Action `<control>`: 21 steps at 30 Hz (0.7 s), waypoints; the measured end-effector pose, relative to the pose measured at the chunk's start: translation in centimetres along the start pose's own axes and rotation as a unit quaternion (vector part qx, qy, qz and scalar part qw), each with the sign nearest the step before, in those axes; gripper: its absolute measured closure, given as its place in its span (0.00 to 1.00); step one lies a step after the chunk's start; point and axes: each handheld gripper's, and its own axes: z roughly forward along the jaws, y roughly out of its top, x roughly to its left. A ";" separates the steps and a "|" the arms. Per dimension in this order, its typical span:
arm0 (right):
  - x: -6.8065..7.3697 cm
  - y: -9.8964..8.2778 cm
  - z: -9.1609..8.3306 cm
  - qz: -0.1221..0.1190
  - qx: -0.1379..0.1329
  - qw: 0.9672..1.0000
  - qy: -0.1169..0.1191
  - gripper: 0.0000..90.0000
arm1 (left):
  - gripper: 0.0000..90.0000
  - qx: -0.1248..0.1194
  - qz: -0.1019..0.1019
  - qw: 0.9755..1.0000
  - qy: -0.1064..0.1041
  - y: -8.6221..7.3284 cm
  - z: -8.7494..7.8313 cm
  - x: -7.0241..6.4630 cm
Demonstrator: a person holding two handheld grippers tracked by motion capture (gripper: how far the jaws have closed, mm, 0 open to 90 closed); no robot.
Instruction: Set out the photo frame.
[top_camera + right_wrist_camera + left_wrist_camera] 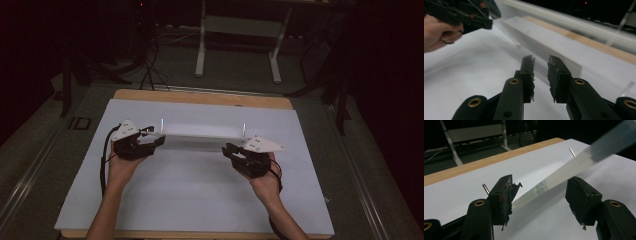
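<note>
1. While the person stands at the near edge of the table (200, 97), each hand holds one gripper over the white sheet (190, 195) that covers most of the wooden top.
2. Between the two grippers lies a long clear plate (202, 131), set crosswise on the sheet, with a thin metal pin (161, 124) near its left end and a second pin (244, 127) near its right end.
3. The left gripper (156, 139) is at the left end of the plate. In the left gripper view its jaws stand wide apart, and the plate (554, 178) passes between them; its edge comes close to the left pad (507, 195), while the right pad (580, 197) is clearly apart from it. Whether the left pad really touches, I cannot tell.
4. The right gripper (231, 149) is just beside the right end of the plate. In the right gripper view its jaws have a narrow gap, and nothing is between them; the plate (541, 47) lies just ahead of the tips.
5. The right gripper view also shows the other hand (439, 32) with its gripper at the far end of the plate.
</note>
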 end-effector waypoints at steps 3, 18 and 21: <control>-0.6 -0.4 -0.2 0.001 0.002 1.000 -0.012 0.81 | 0.44 0.000 -0.003 1.000 0.000 0.2 0.1 0.1; -5.0 -2.5 -1.3 0.016 0.028 0.997 -0.070 0.72 | 0.47 0.002 -0.012 1.000 0.004 1.2 0.6 0.9; -5.7 -2.7 -1.3 0.029 0.029 0.997 -0.064 0.69 | 0.48 0.005 -0.010 1.000 0.003 1.3 0.7 1.1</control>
